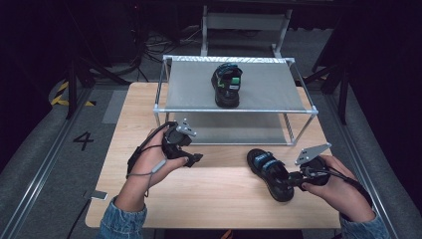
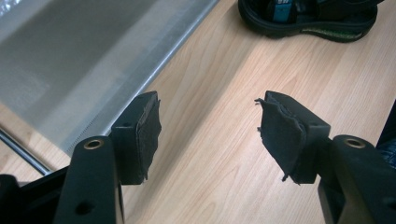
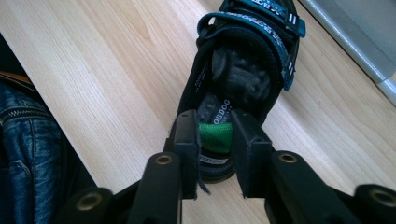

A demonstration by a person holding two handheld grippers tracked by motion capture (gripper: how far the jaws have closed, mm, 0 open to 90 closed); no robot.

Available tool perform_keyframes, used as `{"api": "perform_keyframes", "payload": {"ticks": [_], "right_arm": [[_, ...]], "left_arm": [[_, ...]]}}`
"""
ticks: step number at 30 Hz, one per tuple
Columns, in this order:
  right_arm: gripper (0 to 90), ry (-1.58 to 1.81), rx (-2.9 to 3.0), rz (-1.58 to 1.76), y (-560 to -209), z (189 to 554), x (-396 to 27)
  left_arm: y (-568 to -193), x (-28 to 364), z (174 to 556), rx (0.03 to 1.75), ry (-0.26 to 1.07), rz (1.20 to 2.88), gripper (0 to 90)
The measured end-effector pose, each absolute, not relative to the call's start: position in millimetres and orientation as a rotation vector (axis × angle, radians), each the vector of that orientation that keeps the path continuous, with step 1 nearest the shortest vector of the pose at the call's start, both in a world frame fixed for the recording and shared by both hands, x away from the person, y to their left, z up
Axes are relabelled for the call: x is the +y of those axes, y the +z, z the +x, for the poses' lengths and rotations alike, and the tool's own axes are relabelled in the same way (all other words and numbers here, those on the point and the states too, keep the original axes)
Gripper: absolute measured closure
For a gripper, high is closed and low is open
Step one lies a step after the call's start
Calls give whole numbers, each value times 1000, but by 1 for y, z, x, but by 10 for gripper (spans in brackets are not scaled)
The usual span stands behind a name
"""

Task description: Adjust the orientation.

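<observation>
A black sandal with teal straps lies flat on the wooden table, toe toward the rack; it also appears in the right gripper view and the left gripper view. My right gripper is shut on its heel strap, the jaws either side of the green heel tab. A matching sandal stands on the top shelf of the metal rack. My left gripper hovers open over bare table by the rack's lower shelf, holding nothing.
The rack has a grey top shelf and a lower shelf, with thin metal posts at its corners. A small flat device lies by the table's left front corner. Denim sleeves come in at the near edge.
</observation>
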State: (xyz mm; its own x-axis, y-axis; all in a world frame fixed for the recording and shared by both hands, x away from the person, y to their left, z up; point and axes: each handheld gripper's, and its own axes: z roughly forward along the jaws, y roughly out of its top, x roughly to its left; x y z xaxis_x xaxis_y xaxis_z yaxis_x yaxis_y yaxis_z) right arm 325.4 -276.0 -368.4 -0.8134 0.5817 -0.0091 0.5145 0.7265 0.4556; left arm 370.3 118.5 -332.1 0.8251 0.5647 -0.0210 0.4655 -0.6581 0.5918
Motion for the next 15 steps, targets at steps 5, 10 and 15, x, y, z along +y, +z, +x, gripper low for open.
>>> {"api": "perform_keyframes", "payload": {"ticks": [5, 10, 15], "right_arm": [[800, 671, 2769, 833, -366, 322, -268], [810, 703, 2800, 766, -364, 316, -253], [802, 714, 2849, 722, -367, 312, -241]], "left_arm": [[-335, 121, 373, 787, 230, 2418, 386], [-337, 124, 374, 792, 219, 2426, 386], [-339, 131, 376, 818, 208, 2426, 385]]}}
